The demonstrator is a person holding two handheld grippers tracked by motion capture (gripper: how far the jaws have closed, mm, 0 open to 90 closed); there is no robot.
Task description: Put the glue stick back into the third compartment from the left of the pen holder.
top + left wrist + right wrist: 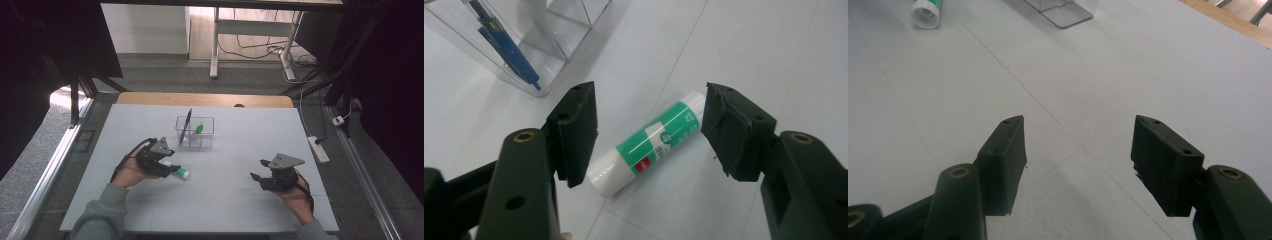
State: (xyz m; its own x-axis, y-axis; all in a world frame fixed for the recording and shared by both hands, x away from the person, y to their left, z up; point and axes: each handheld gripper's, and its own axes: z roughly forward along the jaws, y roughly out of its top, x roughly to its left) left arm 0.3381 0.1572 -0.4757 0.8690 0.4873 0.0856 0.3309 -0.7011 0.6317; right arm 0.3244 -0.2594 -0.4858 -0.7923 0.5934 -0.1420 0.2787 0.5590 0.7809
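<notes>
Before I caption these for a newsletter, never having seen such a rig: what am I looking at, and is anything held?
A person sits at a white table with a hand-held gripper in each hand. One picture looks down from above; the other two come from cameras riding on the grippers. The left gripper has its jaws open around a green-and-white glue stick lying on the table, not yet gripped. The right gripper is open over bare table. Farther back stands a clear box holding a blue pen and a green item.

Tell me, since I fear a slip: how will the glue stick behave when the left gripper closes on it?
The glue stick lies on its round side, so it may roll. Its glossy body looks stiff but probably slippery. The left gripper is open.
</notes>
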